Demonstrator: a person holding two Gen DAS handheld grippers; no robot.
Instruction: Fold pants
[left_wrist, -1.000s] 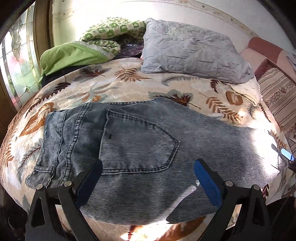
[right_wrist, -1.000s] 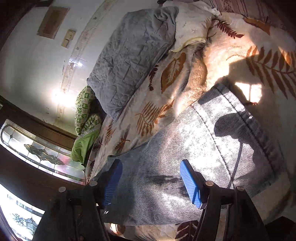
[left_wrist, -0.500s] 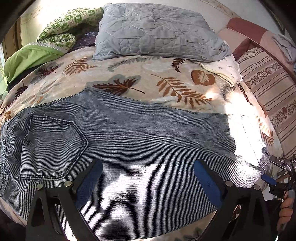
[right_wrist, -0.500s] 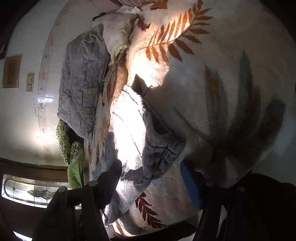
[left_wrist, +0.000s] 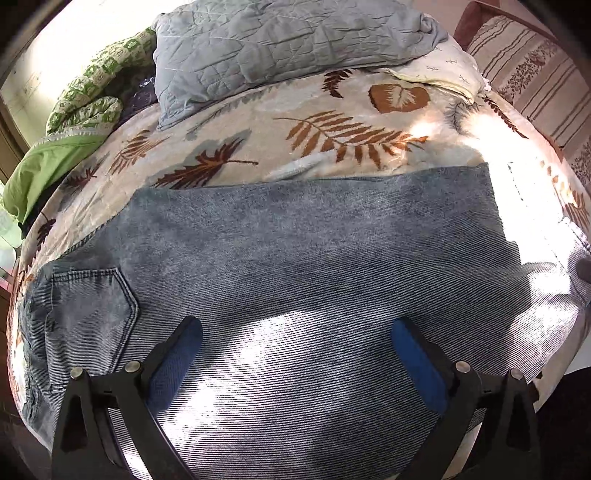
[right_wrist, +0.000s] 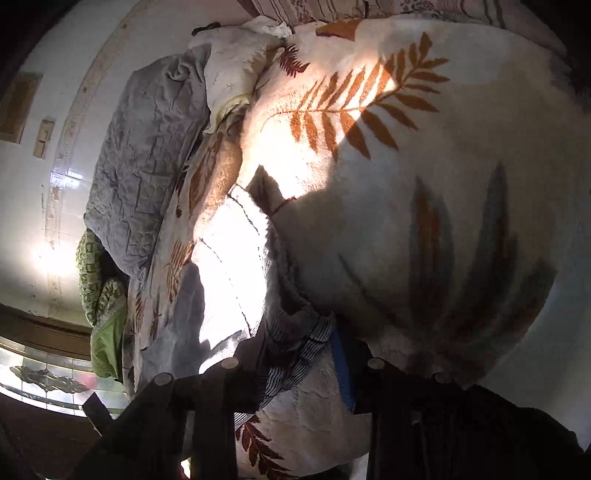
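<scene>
The pants (left_wrist: 303, 258) are lying flat across the bed, on top of the leaf-print blanket (left_wrist: 332, 125). They're grey-blue denim with the back pocket (left_wrist: 92, 306) down at the left end and the leg hems out at the right. The far long edge runs pretty straight, with a good strip of bare blanket between it and the grey pillow (left_wrist: 280, 40). The near edge sits close to the bed's edge. The left gripper (left_wrist: 295, 350) hovers over the middle of the legs, jaws spread wide, nothing between them. The right gripper (right_wrist: 295, 347) is down at the hem end, where the cloth bunches up between its jaws, which have closed in and are pinching the hem. Past the hem there's plenty of open blanket. A green quilt (left_wrist: 74, 122) is piled left of the pillow, well away from the denim.
</scene>
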